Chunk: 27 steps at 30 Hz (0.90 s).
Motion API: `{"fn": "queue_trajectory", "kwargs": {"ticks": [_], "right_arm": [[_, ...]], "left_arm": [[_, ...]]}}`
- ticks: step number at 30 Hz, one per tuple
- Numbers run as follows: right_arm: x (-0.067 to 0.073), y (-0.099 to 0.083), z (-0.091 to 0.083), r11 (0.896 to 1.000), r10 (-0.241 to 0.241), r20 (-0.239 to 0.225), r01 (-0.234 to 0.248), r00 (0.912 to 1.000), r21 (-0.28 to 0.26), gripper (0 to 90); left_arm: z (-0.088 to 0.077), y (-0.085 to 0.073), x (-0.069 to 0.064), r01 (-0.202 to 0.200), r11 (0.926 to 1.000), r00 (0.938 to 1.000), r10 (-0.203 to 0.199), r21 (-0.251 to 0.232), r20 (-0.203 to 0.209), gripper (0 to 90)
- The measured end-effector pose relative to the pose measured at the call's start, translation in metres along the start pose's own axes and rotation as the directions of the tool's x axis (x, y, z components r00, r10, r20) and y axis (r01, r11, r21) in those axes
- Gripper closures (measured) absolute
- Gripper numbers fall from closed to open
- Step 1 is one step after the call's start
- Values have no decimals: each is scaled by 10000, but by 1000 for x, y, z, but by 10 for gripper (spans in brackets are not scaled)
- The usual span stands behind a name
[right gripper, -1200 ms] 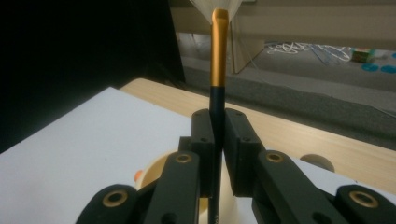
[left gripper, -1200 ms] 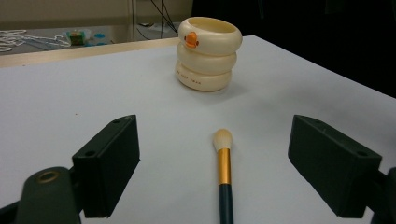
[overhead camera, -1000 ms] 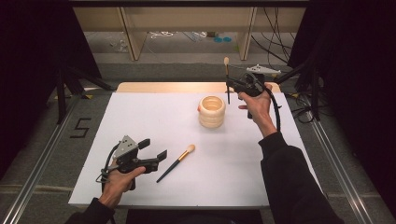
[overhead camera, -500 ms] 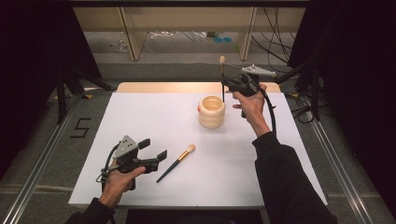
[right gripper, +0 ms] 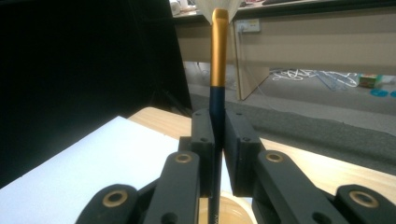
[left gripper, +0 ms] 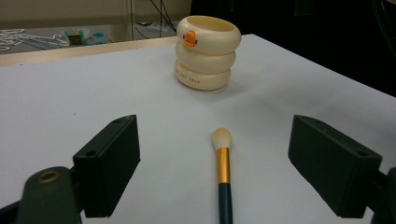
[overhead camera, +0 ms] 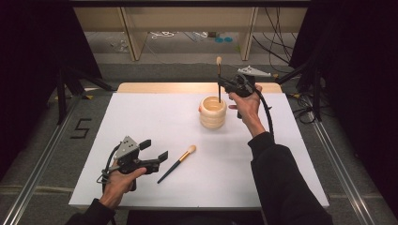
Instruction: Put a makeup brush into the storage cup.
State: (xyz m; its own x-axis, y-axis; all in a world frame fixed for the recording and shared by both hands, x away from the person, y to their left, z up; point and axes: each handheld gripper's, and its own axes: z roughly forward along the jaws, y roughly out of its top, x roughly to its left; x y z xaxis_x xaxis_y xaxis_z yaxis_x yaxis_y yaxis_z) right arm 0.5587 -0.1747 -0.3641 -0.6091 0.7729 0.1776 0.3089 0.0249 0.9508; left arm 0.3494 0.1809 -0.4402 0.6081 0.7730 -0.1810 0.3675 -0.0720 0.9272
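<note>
A cream ringed cup [overhead camera: 212,112] stands at the far middle of the white board [overhead camera: 141,117]. My right gripper [overhead camera: 222,85] is shut on a dark-handled brush [overhead camera: 218,70] and holds it upright, bristles up, with the handle's lower end at the cup's mouth. In the right gripper view the jaws [right gripper: 217,140] clamp the brush [right gripper: 218,56] above the cup's rim [right gripper: 233,210]. A second brush [overhead camera: 178,163] lies flat on the board at the near left. My left gripper [overhead camera: 155,149] rests open just left of it. In the left gripper view that brush [left gripper: 223,163] lies between the open jaws [left gripper: 212,140], with the cup [left gripper: 208,46] beyond.
A wooden strip [overhead camera: 155,87] runs along the board's far edge. Black stands and cables [overhead camera: 305,98] crowd the floor at the right. A metal rail [overhead camera: 37,168] runs along the left side. The board's left half is bare.
My right gripper has carried the upright brush a little to the left, from beside the cup to over its mouth. The left gripper and the lying brush have stayed put.
</note>
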Motion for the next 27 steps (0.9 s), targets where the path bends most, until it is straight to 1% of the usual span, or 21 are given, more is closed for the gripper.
{"fn": "queue_trajectory", "kwargs": {"ticks": [2,3,5,6,8,10,11,12,13,14,15,17,18,19,20,21,25,26,27], "right_arm": [[0,-1,1,10000,-15,18,15,10000,29,831],[0,-1,2,10000,83,9,-83,10000,25,831],[0,-2,3,9999,82,4,-82,10000,69,831],[0,-3,5,10000,38,20,-38,10000,-9,831],[1,-4,5,9999,61,22,-61,10000,151,831],[1,-5,7,10000,11,26,-11,10000,9,831],[1,-6,8,10000,-27,33,26,10000,72,831],[1,-6,8,9999,35,17,-35,10000,150,830],[2,-7,9,10000,55,12,-55,10000,68,831],[2,-7,10,9999,-50,52,49,10000,121,830],[2,-8,10,9999,-11,60,11,10000,152,830],[3,-10,12,9999,-80,76,79,9999,87,830],[4,-10,12,9998,-44,43,43,10000,203,830],[5,-11,14,9999,-99,40,98,9999,141,830],[6,-11,13,9997,-78,-4,78,10000,217,830],[6,-12,15,9998,-133,-25,133,9999,124,831],[6,-14,16,9994,-274,34,273,9996,212,830],[7,-15,17,9994,-209,22,208,9998,263,830],[7,-15,17,9994,-251,25,250,9997,236,830]], "left_arm": [[0,0,0,53,10000,10000,-53,12,-1,166],[0,0,0,68,10000,10000,-68,15,-15,166],[0,0,0,-9,10000,10000,9,10,-48,166],[0,0,0,-23,10000,10000,23,7,-55,166],[0,0,1,-59,10000,10000,59,5,-70,166],[0,0,1,-71,10000,10000,71,1,-60,166],[0,0,1,-57,10000,10000,57,0,-74,166],[0,0,1,-69,10000,9999,69,1,-74,166],[0,0,1,-72,10000,9999,72,1,-80,166],[0,0,1,-79,10000,9999,79,9,-89,166],[0,0,1,-75,10000,9999,75,7,-80,166],[0,0,1,-75,10000,9999,75,3,-67,166],[0,0,1,-68,10000,10000,68,4,-71,166],[0,0,1,-65,10000,10000,65,6,-73,166],[0,0,1,-75,10000,9999,75,16,-77,166],[0,0,1,-70,10000,9999,70,12,-76,166],[0,0,1,-68,10000,9999,68,8,-73,166],[0,0,1,-69,10000,9999,69,6,-74,166],[0,0,1,-56,10000,10000,56,5,-81,166]]}}
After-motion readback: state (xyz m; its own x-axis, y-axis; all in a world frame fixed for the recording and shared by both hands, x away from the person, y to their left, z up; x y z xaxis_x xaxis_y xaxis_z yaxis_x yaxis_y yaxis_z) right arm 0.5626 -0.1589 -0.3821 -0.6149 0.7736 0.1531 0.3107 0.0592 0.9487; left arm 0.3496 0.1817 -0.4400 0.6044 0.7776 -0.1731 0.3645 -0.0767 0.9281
